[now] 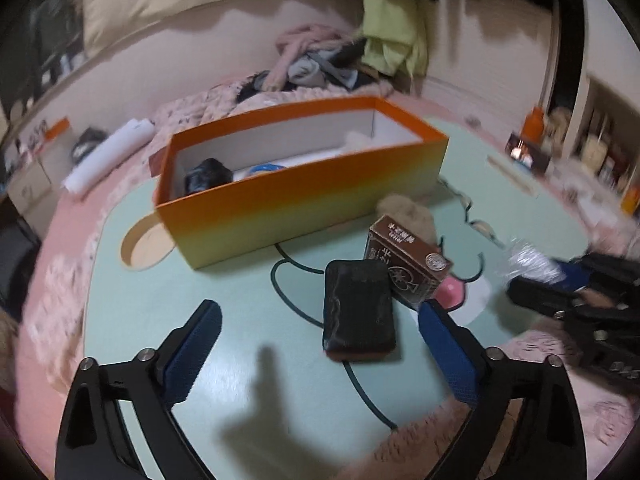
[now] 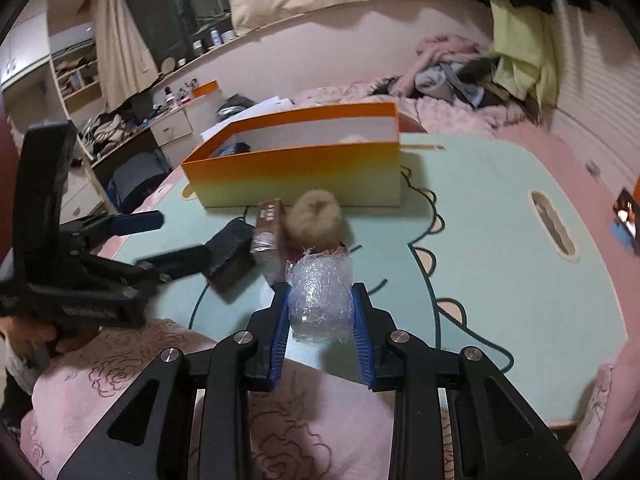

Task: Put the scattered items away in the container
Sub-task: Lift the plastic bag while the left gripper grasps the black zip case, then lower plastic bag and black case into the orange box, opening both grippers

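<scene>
An orange cardboard box stands open on the mint-green table. A black item and something blue lie in it. In front of it lie a black case, a small brown box and a beige fluffy ring. My left gripper is open, with the black case between its fingers, nearer the right one. My right gripper is shut on a wad of bubble wrap above the table's near edge.
A round wooden piece lies by the box's left corner. The table has a handle slot at the right. A pink blanket surrounds the table. A white paper roll and a clothes pile lie behind the box.
</scene>
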A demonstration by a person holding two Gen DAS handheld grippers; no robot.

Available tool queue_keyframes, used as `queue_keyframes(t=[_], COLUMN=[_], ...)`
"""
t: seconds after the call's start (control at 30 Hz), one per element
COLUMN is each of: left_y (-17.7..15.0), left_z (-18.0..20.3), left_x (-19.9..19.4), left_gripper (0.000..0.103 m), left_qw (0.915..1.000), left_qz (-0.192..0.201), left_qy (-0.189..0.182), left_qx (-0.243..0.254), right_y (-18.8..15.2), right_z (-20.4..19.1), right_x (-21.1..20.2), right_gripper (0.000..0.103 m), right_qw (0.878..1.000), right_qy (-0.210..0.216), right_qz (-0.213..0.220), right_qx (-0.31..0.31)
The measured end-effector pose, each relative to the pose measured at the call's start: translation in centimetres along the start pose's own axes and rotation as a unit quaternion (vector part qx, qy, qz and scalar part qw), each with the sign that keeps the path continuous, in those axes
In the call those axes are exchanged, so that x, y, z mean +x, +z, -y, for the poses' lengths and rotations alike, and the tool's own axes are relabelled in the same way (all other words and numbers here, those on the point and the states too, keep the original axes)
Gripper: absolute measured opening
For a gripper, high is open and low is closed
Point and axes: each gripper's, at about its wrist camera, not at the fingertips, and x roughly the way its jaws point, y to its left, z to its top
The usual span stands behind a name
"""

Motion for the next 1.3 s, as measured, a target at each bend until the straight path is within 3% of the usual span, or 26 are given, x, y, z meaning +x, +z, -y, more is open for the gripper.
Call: queue_keyframes(t=[0.07, 0.17, 0.5, 0.67, 1.0, 1.3], left_y=[0.2, 0.0, -2.5, -2.2, 4.3, 9.4], left_z=[0.1, -0.3, -2.8, -4.2, -5.3, -6.1], left_x=[1.3, 1.8, -0.3, -2.1, -3.7, 0.9], left_gripper=[0.077, 0.038, 0.038, 0.038, 0.038, 0.038], left_qw=[0.9997, 0.9990, 0.9987, 0.9975, 0.9958, 0.9959], left_qz=[-0.024, -0.036, -0.006, 0.014, 0.067, 0.059], left_qy=[-0.005, -0.023, -0.001, 0.004, 0.005, 0.020], left_qx=[0.002, -0.009, -0.051, -0.068, -0.063, -0.065], right_y=[-0.1, -0.2, -0.1, 0.4, 6.9, 13.0], right_z=[0.2, 0.1, 0.3, 0.2, 0.0, -0.1], right_x=[0.0, 0.0, 0.5, 0.8, 2.0, 6.8], right_gripper=[0.031, 0.031, 0.031, 0.031, 0.031, 0.031], right_qw=[1.000, 1.000, 1.000, 1.000, 1.000, 0.999], right_qy=[0.002, 0.003, -0.001, -0.002, -0.012, -0.047], right_qz=[-0.002, -0.004, -0.020, -0.025, 0.012, -0.001], right_qx=[0.005, 0.004, 0.003, -0.002, -0.012, -0.027])
